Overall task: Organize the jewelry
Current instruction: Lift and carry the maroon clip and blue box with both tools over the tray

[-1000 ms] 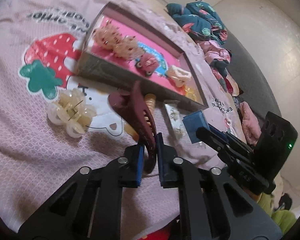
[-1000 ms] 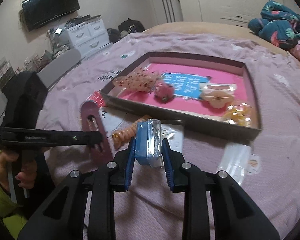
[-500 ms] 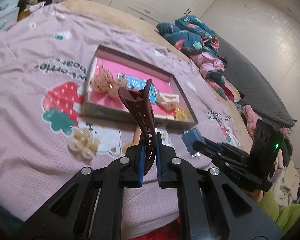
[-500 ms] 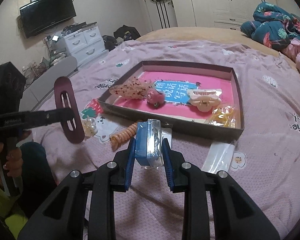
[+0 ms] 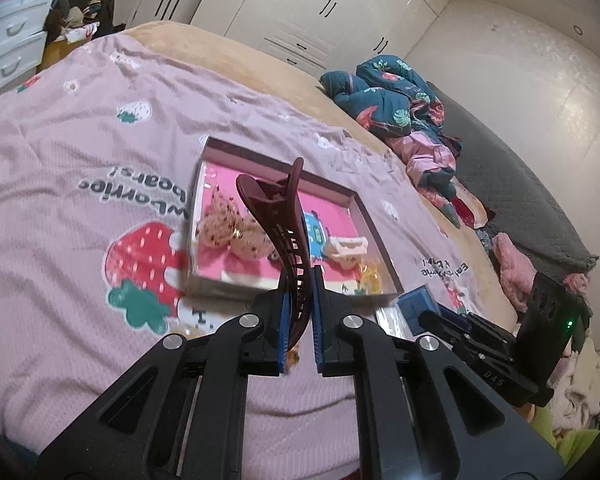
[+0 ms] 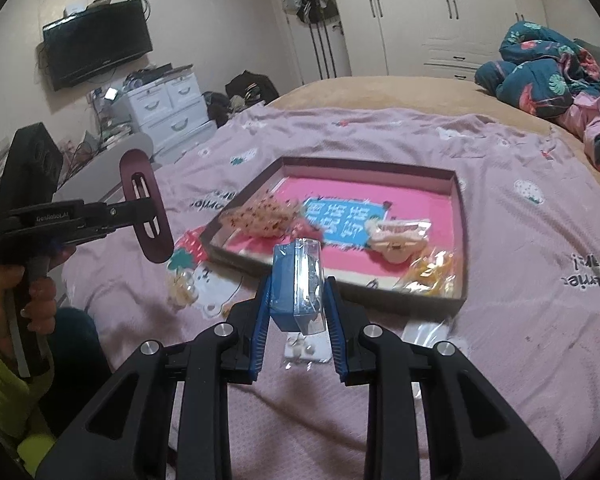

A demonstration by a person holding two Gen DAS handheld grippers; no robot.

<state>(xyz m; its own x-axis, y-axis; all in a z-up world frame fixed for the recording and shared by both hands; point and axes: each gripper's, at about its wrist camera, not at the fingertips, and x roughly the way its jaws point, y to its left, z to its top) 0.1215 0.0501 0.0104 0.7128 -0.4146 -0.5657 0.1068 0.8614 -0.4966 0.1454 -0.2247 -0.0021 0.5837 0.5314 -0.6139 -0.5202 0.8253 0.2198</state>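
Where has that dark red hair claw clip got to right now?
The maroon hair claw clip is pinched in the left gripper, held up above the pink bedspread, just in front of the shallow tray.

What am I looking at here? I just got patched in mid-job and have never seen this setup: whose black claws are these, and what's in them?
There is no robot arm. A person holds a handheld gripper in each hand, and each picture comes from a fisheye camera on one gripper, looking along its fingers.

The left wrist view shows the left gripper shut on a dark maroon hair claw. The right wrist view shows the right gripper shut on a small blue box in clear wrap.

Below lies a bed with a pink strawberry-print cover. On it sits a shallow box with a pink floor, holding a speckled hair claw, a pale hair claw and yellowish pieces in clear wrap.
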